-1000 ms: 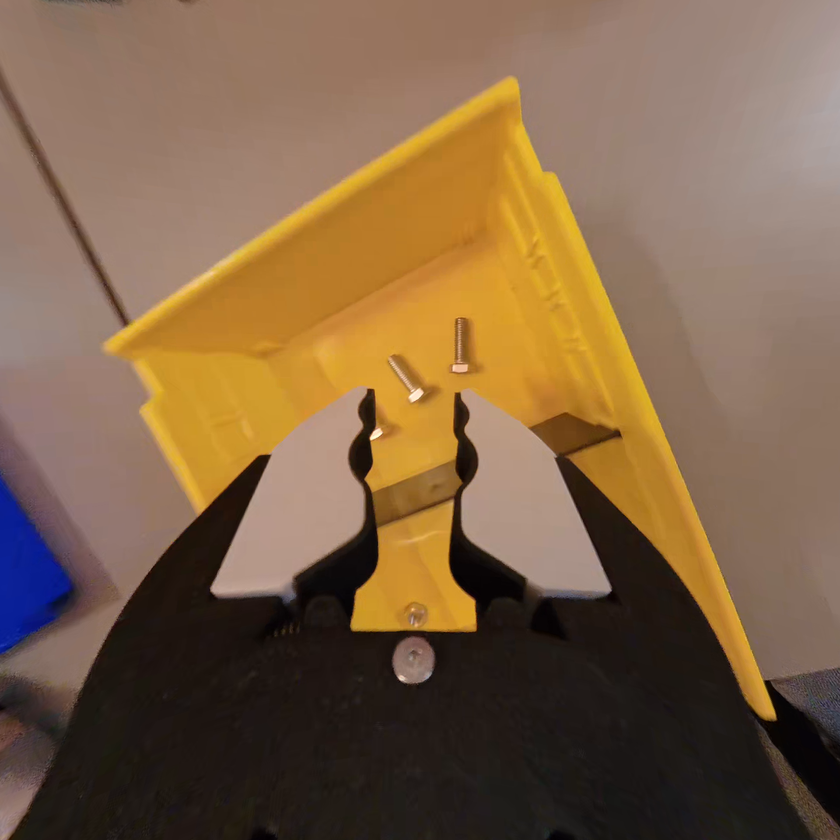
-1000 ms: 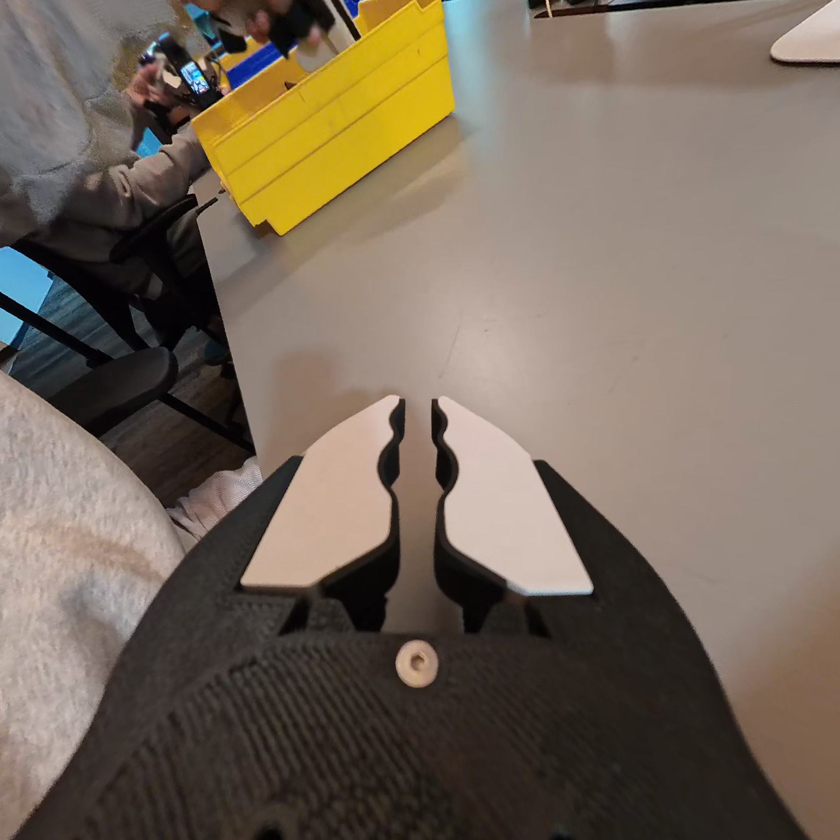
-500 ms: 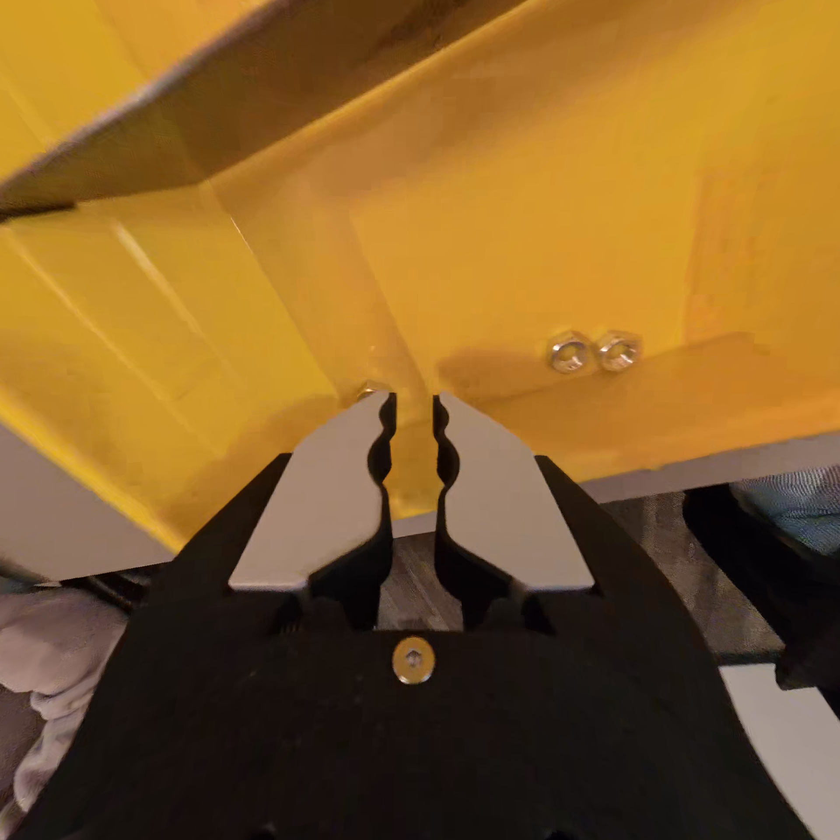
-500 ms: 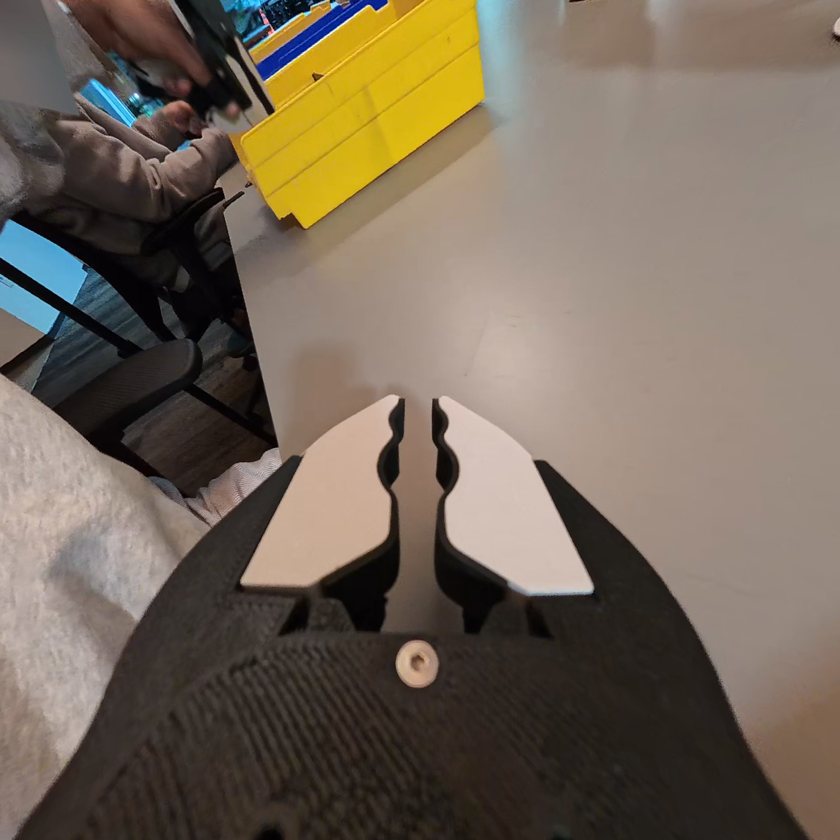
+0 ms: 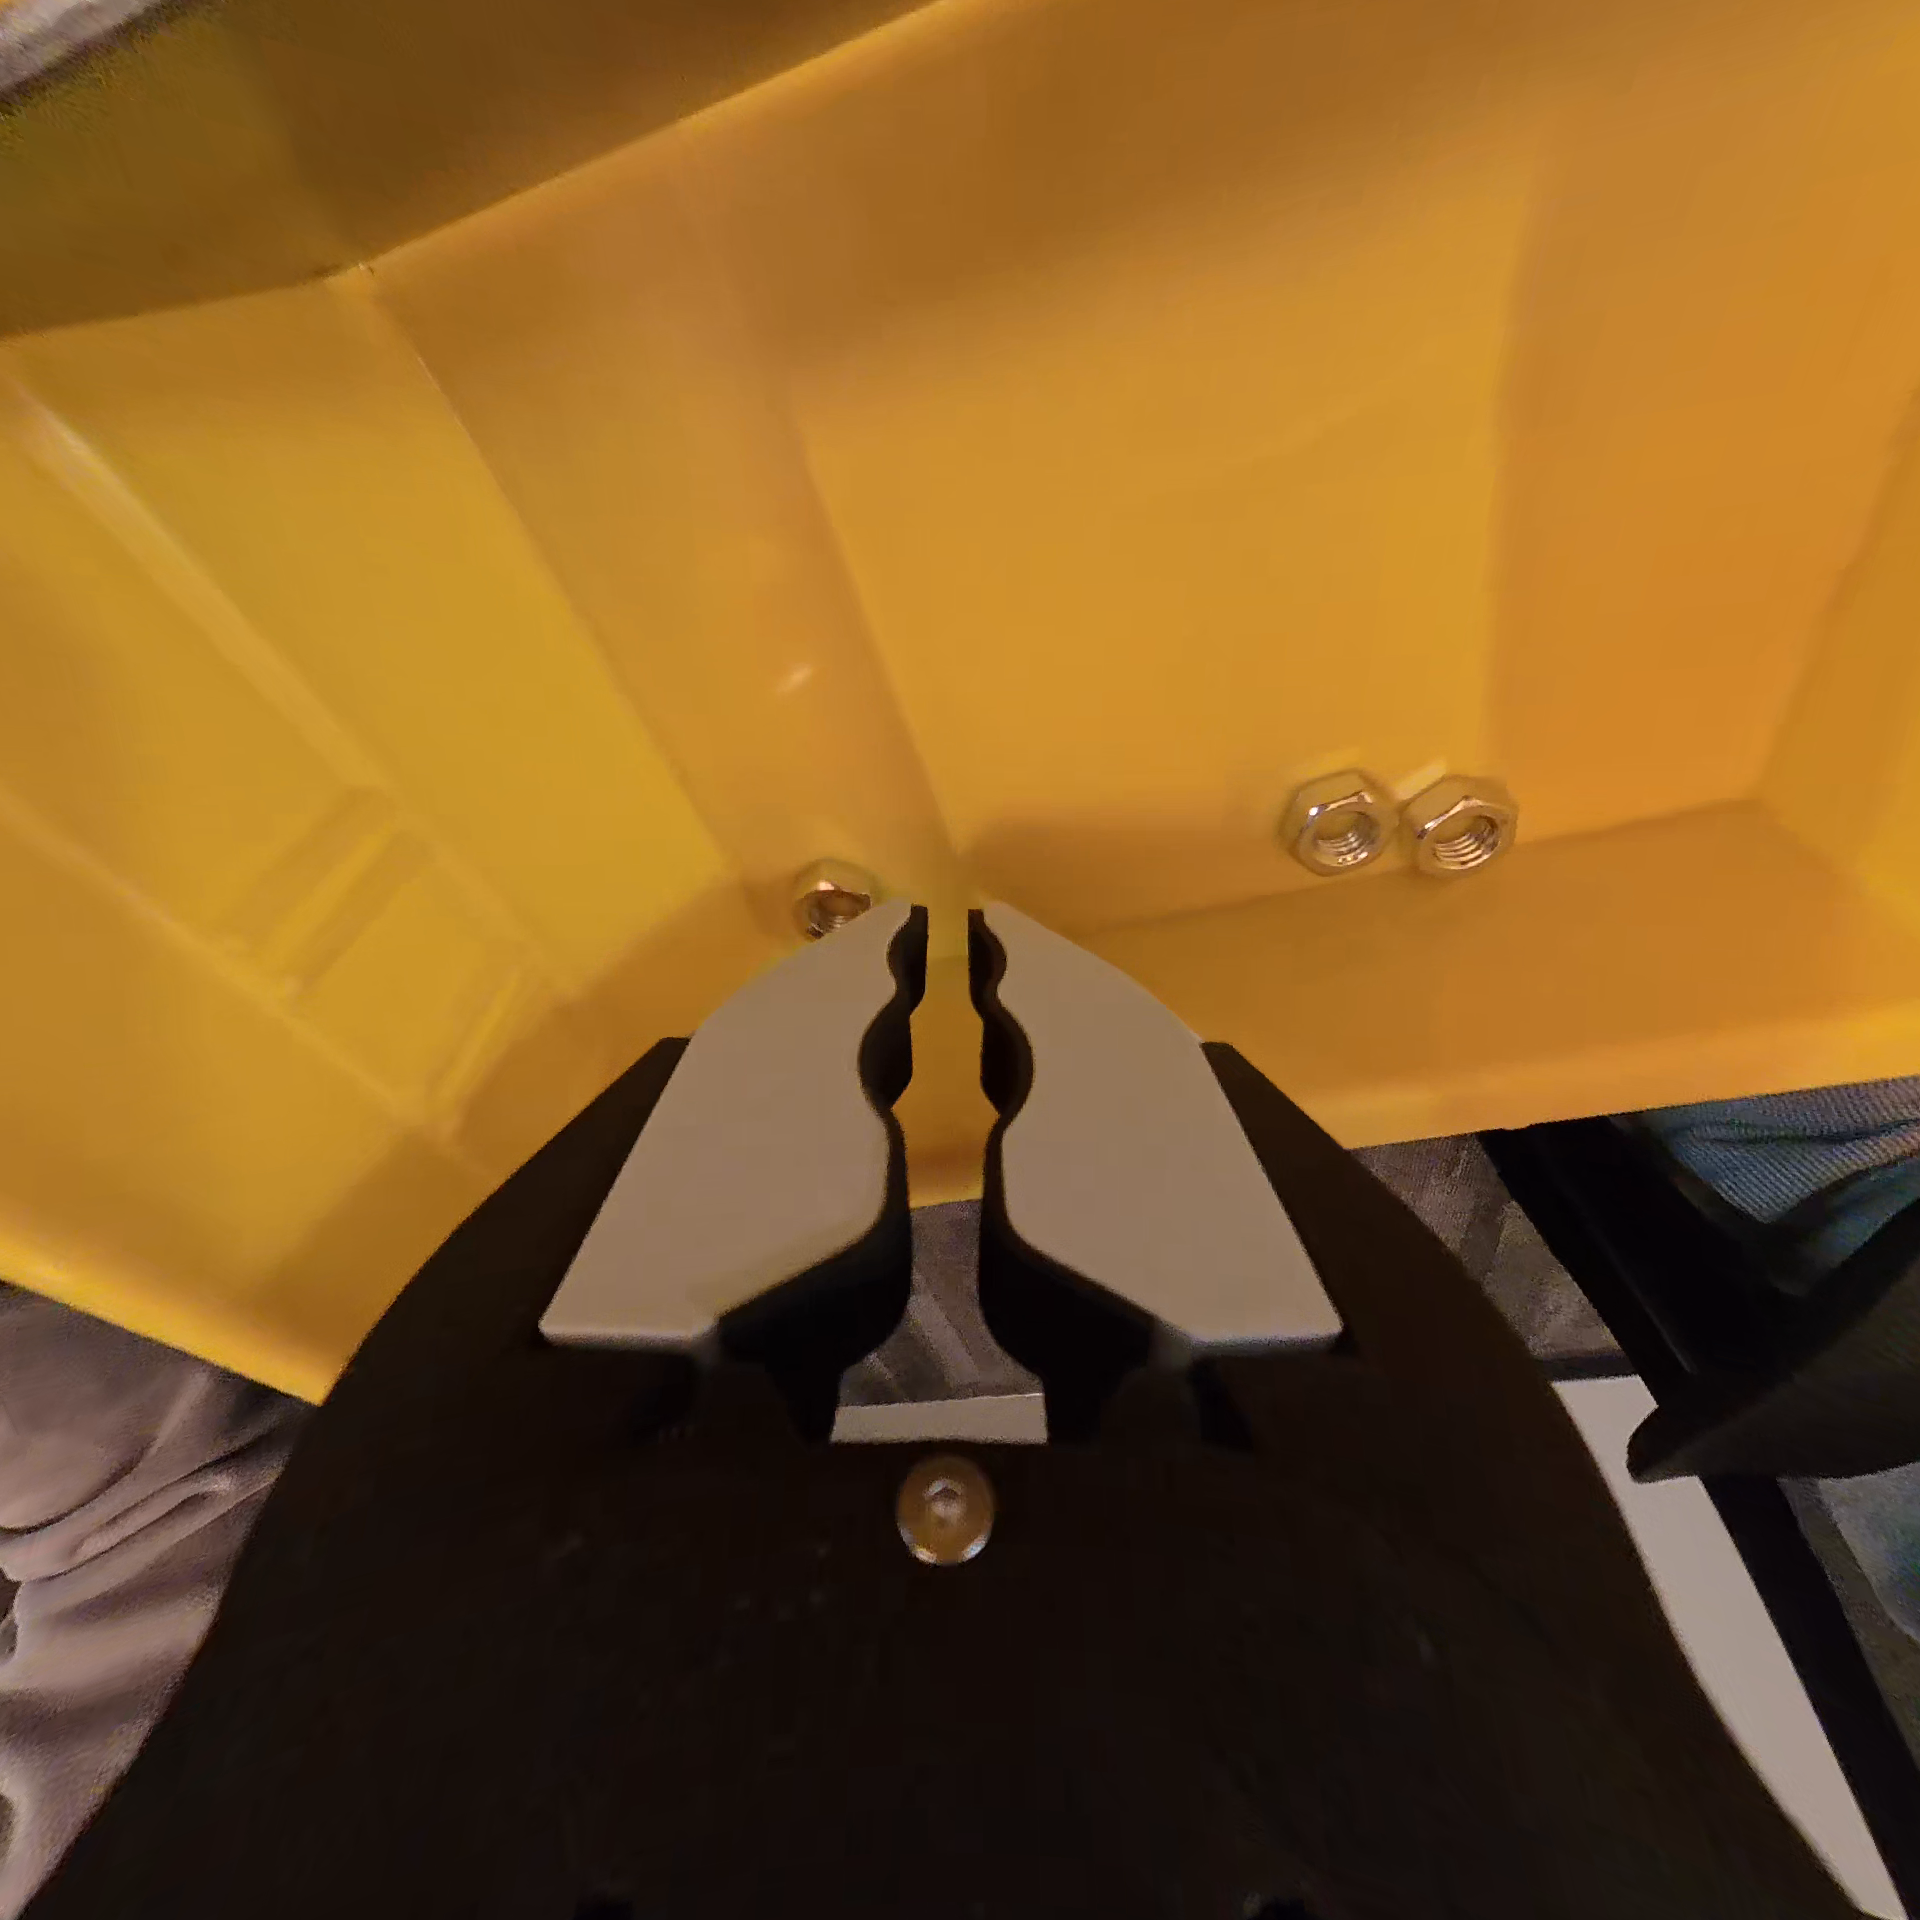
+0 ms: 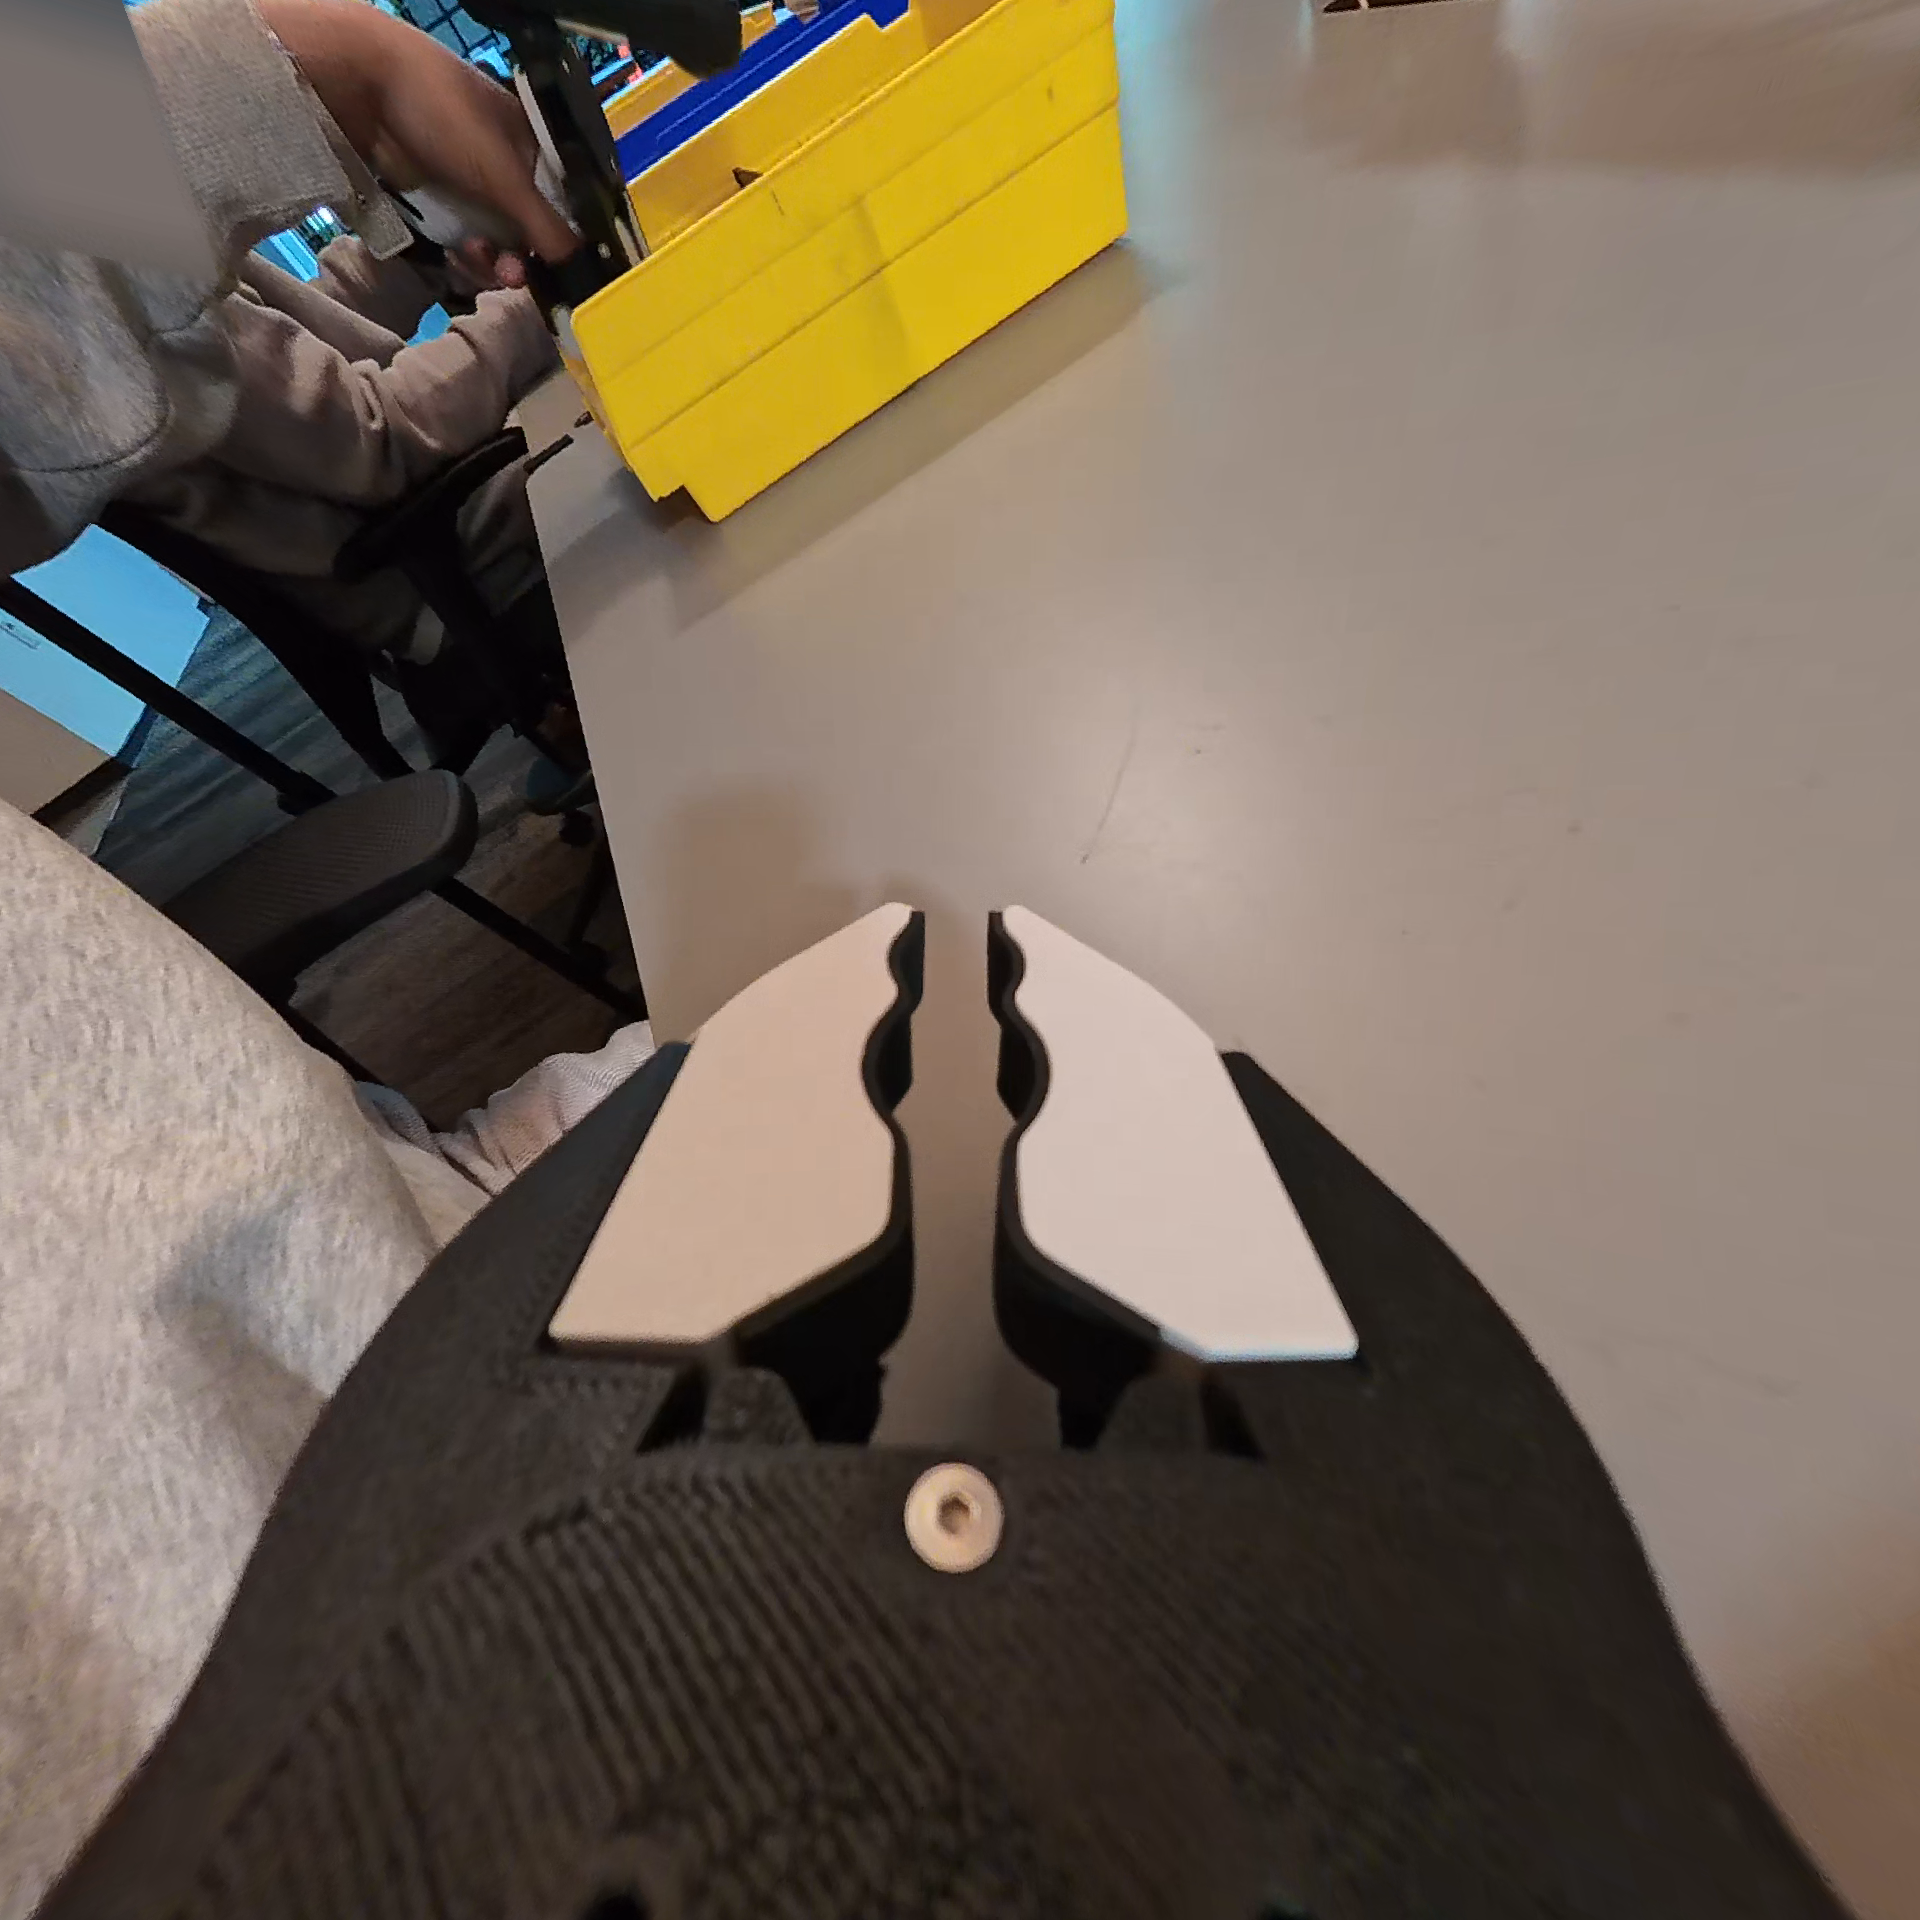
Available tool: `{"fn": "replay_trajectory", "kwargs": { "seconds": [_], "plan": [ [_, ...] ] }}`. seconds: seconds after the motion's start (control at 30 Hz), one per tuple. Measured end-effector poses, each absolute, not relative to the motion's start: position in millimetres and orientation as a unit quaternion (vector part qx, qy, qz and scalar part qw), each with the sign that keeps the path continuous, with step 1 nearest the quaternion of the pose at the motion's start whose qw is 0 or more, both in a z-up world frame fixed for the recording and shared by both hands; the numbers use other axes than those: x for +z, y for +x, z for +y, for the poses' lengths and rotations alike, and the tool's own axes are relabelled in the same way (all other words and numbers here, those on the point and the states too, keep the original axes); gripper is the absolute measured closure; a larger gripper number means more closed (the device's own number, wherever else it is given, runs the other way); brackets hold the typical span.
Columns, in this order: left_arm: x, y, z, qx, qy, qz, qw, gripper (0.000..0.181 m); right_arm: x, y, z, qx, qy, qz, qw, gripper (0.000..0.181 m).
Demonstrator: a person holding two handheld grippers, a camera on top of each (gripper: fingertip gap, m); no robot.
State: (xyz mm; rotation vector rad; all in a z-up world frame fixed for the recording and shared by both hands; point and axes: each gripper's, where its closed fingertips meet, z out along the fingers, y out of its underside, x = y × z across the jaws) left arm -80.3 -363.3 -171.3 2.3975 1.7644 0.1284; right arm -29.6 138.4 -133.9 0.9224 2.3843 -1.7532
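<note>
Inside, the left gripper is seen reaching into a yellow bin, its fingers set to a narrow gap with nothing between them. A nut lies just beside the left fingertip; two more nuts lie side by side farther right. The right gripper is held over a grey surface, fingers narrowly parted and empty, well apart from the bin.

workshop | yellow parts bins | hex nuts | grey worktable
</note>
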Motion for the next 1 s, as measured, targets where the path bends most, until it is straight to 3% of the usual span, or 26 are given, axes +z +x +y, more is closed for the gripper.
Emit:
{"fn": "replay_trajectory", "kwargs": {
  "seconds": [0.7, 0.87, 1.0],
  "plan": [
    [-181, -76, -386, 0.035, 0.807, 0.546, 0.221, 0.176, -132, -28, 139, -0.569, 0.292, 0.769, 0.018, 0.169],
    [-182, -75, -383, 0.046, 0.811, 0.544, 0.210, 0.171, -132, -29, 139, -0.569, 0.292, 0.769, 0.018, 0.169],
    [-181, -84, -368, 0.053, 0.817, 0.558, 0.136, 0.171, -132, -29, 139, -0.568, 0.291, 0.769, 0.019, 0.169]
  ]
}}
